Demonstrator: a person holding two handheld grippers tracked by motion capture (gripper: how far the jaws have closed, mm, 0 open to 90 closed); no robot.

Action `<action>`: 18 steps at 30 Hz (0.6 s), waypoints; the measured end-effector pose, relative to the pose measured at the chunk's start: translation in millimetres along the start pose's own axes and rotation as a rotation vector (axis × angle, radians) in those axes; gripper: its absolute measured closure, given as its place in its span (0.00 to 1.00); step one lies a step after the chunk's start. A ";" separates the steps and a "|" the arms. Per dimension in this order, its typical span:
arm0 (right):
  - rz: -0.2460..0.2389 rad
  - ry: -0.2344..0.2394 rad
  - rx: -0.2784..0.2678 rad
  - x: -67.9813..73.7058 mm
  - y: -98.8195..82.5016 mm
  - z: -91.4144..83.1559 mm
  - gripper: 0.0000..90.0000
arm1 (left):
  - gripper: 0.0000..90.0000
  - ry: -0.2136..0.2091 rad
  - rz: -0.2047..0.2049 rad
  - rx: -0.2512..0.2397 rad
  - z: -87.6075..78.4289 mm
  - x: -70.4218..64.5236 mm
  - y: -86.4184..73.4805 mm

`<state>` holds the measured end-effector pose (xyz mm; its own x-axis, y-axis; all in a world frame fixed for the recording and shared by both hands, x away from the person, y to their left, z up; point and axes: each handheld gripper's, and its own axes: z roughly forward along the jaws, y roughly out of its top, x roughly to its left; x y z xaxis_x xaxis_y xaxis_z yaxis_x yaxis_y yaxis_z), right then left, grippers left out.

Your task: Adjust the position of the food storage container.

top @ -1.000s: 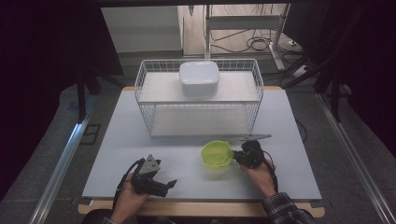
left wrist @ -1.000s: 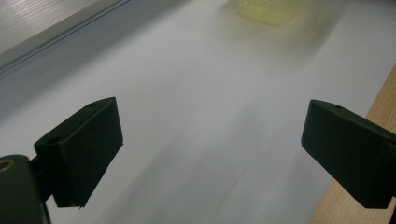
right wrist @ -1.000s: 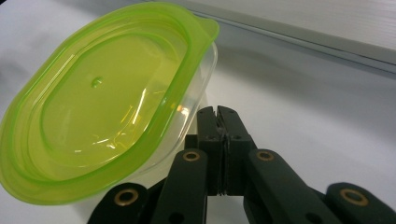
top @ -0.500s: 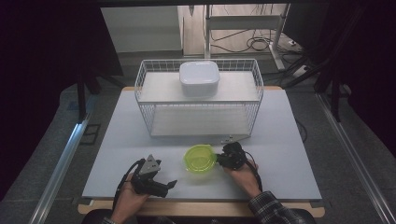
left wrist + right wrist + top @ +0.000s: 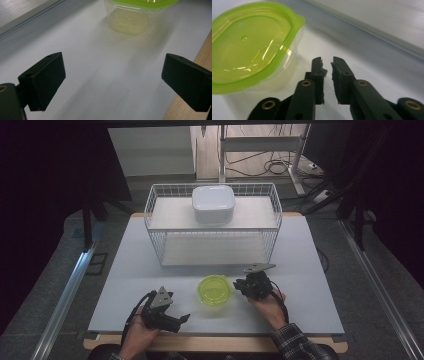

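A clear tub with a lime-green lid [image 5: 215, 290] stands on the white table near its front edge, between my two grippers. My right gripper [image 5: 240, 286] lies just right of the tub, pointing at it. In the right gripper view the tub [image 5: 249, 45] is off to the left, and my right gripper [image 5: 327, 66] has just been opening to a narrow gap with nothing in it. My left gripper [image 5: 183, 318] rests low at the front left, aimed right. In the left gripper view my left gripper [image 5: 112, 77] stands wide open and empty, with the tub [image 5: 136, 15] ahead.
A white wire basket rack [image 5: 150, 220] stands across the back of the table, with a white lidded box [image 5: 213, 204] on its upper shelf. The table's wooden front edge [image 5: 215, 344] runs close behind both hands.
The green-lidded tub slid left across the table in my right gripper's hold. The right gripper has since let go and drawn slightly back to the right. The left gripper stayed put.
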<state>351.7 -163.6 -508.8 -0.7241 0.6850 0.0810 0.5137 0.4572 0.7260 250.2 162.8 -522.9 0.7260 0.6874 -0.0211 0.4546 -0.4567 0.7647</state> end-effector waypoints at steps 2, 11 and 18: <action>-0.012 -0.016 -0.009 -0.6 -0.4 -5.5 0.78 | 0.05 0.003 -0.005 -0.010 -0.8 0.5 -0.1; -0.037 -0.054 -0.015 -6.9 -9.5 -23.7 0.43 | 0.04 0.026 0.000 -0.027 -0.5 2.6 -3.0; -0.018 -0.057 -0.040 -13.5 -18.7 -31.5 0.20 | 0.04 0.048 -0.019 -0.046 -1.6 6.3 -5.2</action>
<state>337.3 -199.2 -502.0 -0.7047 0.7089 0.0295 0.4816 0.4474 0.7535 251.5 170.4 -526.0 0.6918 0.7221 -0.0056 0.4426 -0.4178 0.7934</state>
